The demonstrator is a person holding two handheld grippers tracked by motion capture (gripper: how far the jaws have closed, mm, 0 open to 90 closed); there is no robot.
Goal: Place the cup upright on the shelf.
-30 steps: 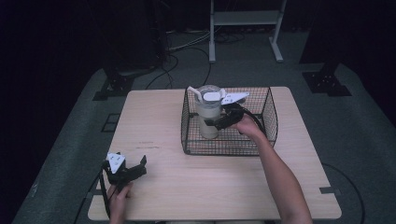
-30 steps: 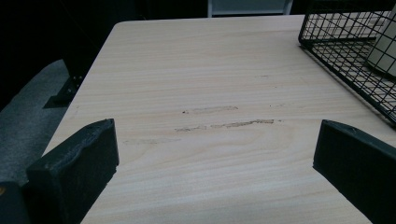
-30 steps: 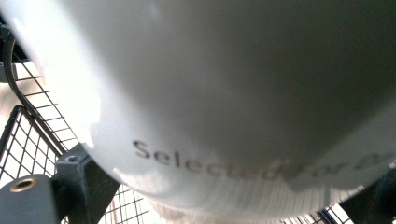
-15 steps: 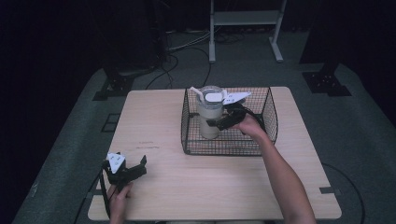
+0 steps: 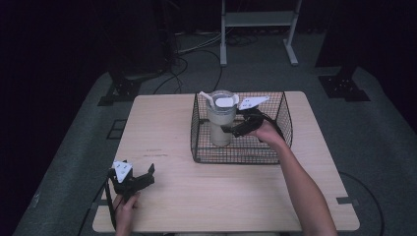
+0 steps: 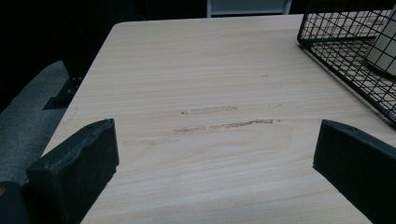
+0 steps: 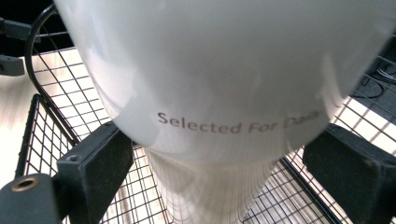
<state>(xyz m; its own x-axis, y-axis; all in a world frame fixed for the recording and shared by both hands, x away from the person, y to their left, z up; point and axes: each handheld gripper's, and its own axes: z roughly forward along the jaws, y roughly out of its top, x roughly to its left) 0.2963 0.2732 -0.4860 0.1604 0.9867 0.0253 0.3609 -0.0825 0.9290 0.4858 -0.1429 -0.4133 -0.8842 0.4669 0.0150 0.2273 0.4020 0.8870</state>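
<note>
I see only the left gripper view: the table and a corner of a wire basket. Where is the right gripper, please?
Observer: Inside the wire basket. The right gripper has one jaw on each side of a white cup.
Operator: Does it squeeze the cup?
Observer: I cannot tell. The cup stands upright on the basket floor.
Operator: Is there any marking on it?
Observer: Yes, the right gripper view shows the words "Selected For" on its side.

We're in a lab/studio-type room: dark walls, grey carpet (image 5: 373,142), loose cables (image 5: 196,49) on the floor, a metal stand (image 5: 258,19) at the back, black rig feet (image 5: 344,86) and one bare wooden table (image 5: 221,191) w/ tape marks nearby.
</note>
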